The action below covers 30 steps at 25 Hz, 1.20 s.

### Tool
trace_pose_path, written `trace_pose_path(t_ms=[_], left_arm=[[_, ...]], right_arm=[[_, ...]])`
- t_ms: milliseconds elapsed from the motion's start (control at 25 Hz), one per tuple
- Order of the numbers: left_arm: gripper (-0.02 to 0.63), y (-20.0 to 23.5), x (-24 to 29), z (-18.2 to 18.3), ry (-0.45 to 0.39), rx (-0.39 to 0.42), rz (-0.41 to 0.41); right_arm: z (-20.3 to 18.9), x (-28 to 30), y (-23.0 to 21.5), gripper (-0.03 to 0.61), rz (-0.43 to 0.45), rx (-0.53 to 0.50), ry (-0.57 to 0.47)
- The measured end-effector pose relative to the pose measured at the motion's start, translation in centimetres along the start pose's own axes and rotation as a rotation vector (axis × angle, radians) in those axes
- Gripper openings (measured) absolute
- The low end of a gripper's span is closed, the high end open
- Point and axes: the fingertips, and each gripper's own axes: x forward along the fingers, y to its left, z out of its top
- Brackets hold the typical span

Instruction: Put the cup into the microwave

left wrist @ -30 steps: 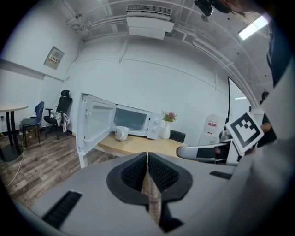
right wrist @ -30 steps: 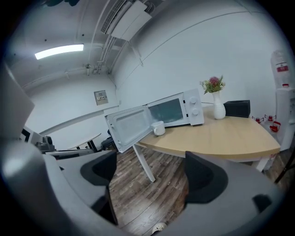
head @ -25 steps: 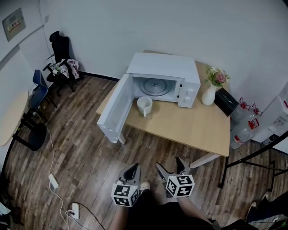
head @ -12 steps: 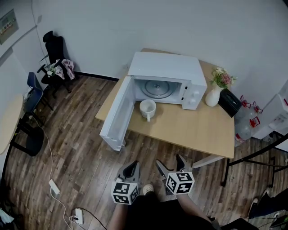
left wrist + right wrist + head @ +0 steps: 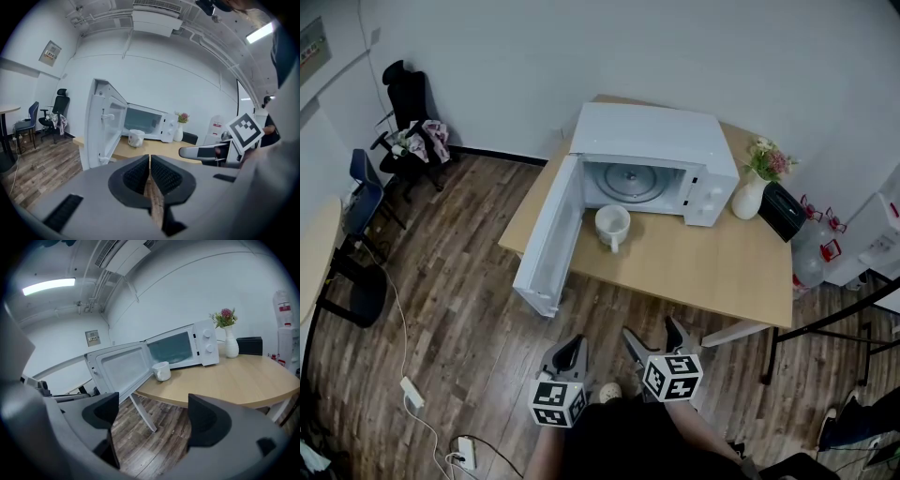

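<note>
Your left tool point(image 5: 571, 353) is low in the middle of the head view. Its two jaws are pressed together, and nothing is between them. Your right tool point(image 5: 650, 331) is just beside it, a little to the right. Its jaws are wide apart and they hold nothing. Both tools are over the wood floor point(image 5: 459, 309), well apart from the bench point(image 5: 712, 272). The cup point(image 5: 612, 225) is white and stands upright on the bench near the middle of the frame. It is just in front of the open microwave point(image 5: 661, 141), still outside it. Its handle points to the bottom of the frame. The microwave door point(image 5: 546, 239) is swung wide open to the left and sticks out past the edge of the bench. You can see the round glass plate point(image 5: 628, 180) inside the microwave. Right of the microwave stands a white vase point(image 5: 749, 199) with pink flowers point(image 5: 772, 159). A black box point(image 5: 783, 212) lies just beside the vase, at the right edge of the bench. In the upper left of the frame a black chair point(image 5: 411, 92) stands by the wall.
</note>
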Motion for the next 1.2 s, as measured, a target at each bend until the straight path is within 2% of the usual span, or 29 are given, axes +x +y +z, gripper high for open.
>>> trace_pose_path(t_ms=[160, 360, 800, 1200], left_arm=[[0.011, -0.2, -0.2, -0.8, 0.008, -0.006, 0.002], [0.011, -0.9, 0.1, -1.4, 0.027, 0.005, -0.004], [0.011, 0.5, 3.1, 0.8, 0.02, 0.028, 0.008], [0.011, 2.1, 6.9, 1.6, 0.042, -0.022, 0.03]], right_arm=[[0.0, 0.3, -0.1, 0.408, -0.017, -0.005, -0.007], [0.7, 1.4, 0.4, 0.407, 0.006, -0.004, -0.017], [2.8, 6.9, 0.5, 0.407, 0.029, -0.015, -0.008], [5.8, 13.9, -0.8, 0.407, -0.002, -0.05, -0.03]])
